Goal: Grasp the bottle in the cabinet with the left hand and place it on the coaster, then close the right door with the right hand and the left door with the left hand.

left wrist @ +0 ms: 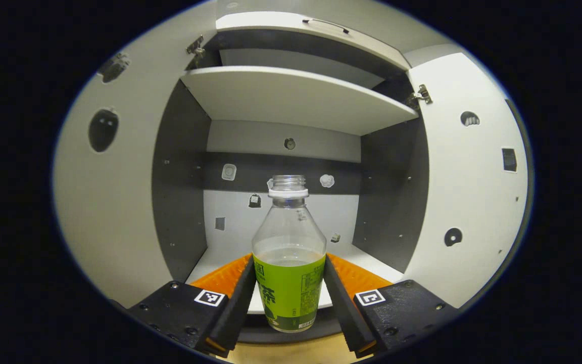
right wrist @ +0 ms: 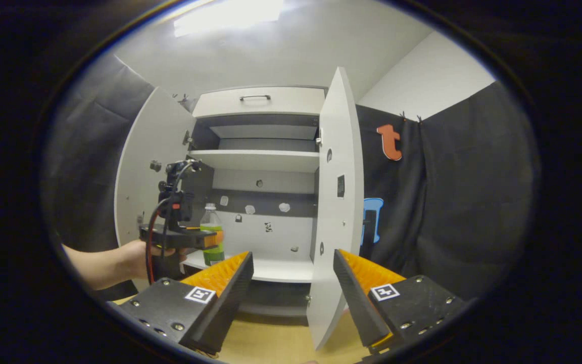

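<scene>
White cabinet (left wrist: pixel 119 202) doors stand open as the left gripper (left wrist: pixel 289 298) pinches the green-labelled bottle (left wrist: pixel 289 263); lift it out level, since it's uncapped, while the right gripper (right wrist: pixel 293 283) waits spread.

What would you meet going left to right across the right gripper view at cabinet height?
Person's hand → left tongs → bottle → right door → black cloth wall.

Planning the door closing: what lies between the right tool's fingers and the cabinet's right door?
Nothing: in the right gripper view the open right tool faces the right door's edge across bare space.
</scene>
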